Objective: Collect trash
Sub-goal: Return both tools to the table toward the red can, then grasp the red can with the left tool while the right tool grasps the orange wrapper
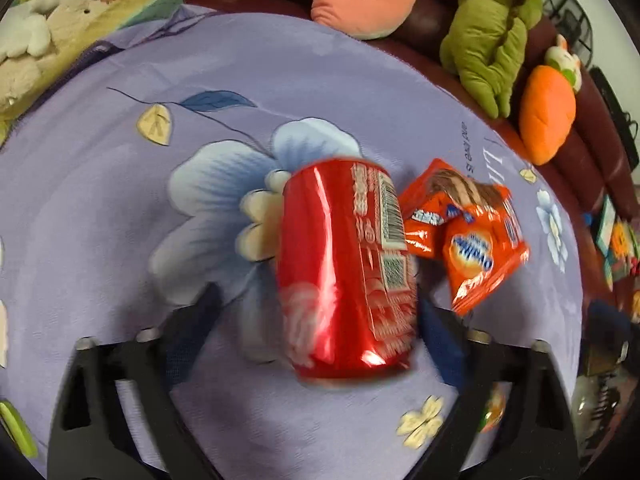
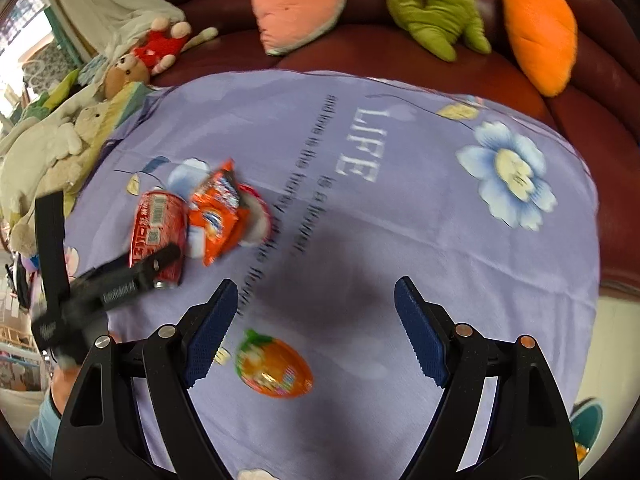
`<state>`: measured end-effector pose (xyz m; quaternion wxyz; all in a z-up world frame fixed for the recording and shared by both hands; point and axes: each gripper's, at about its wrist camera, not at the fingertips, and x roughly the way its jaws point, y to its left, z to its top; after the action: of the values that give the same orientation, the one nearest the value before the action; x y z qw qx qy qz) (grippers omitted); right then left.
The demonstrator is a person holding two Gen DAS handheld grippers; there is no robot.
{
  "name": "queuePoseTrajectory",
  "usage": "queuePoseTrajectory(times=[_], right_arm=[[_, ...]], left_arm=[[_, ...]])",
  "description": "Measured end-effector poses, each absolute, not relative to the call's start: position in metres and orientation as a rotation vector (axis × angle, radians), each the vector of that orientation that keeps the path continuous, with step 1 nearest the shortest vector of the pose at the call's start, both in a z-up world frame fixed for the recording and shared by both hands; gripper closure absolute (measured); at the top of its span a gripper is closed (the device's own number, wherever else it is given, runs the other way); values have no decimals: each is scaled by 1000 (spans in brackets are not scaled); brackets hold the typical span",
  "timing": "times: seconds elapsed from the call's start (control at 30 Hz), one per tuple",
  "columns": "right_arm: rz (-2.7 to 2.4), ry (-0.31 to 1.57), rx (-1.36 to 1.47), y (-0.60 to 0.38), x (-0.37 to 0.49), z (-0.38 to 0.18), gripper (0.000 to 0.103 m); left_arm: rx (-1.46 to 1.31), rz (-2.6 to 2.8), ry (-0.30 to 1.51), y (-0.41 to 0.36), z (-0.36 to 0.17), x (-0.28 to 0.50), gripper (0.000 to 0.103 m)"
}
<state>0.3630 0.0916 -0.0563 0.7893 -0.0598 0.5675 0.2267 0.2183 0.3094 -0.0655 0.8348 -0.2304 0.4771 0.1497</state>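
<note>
A red soda can (image 1: pixel 344 272) lies on its side on the purple flowered cloth (image 1: pixel 100 200). My left gripper (image 1: pixel 320 312) is open, its jaws on either side of the can's near end. An orange snack wrapper (image 1: pixel 472 232) lies just right of the can. In the right wrist view the can (image 2: pixel 160 228) and wrapper (image 2: pixel 218 216) sit at left, with the left gripper (image 2: pixel 160 258) reaching over the can. My right gripper (image 2: pixel 316 316) is open and empty above the cloth. An orange egg-shaped packet (image 2: pixel 274 364) lies between its jaws, closer to the left one.
A dark red sofa (image 2: pixel 360 48) curves behind the cloth, holding a pink cushion (image 2: pixel 298 0), a green plush (image 2: pixel 432 4) and an orange carrot plush (image 2: pixel 540 32). Soft toys (image 2: pixel 52 140) pile at the left edge.
</note>
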Motion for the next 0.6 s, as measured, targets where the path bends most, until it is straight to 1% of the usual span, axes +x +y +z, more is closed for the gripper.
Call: queuePoseTrajectory(times=[0.03,0.17,0.33,0.5,0.57,0.6], right_arm=[[501,1220,-130,98,365,-57,26],[553,1217,-135,127,373,-58,26],[629,1205,-165,169,384,-64,26],[658,1212,-213,198,394,-83,27],[668,1220,-236,205,393,-91,39],[670,1229,-248,208,393,-96,51]], left_arm=[[-473,316,1013,312,-64,213,43],[-421,310,995,321,-61,192,43],[-466,284,982,335,-64,173,43],[-474,292,977,339,-66,167,43],[-488,297,968,342,-67,165,42],[-494,300,965,343,-67,164,42]])
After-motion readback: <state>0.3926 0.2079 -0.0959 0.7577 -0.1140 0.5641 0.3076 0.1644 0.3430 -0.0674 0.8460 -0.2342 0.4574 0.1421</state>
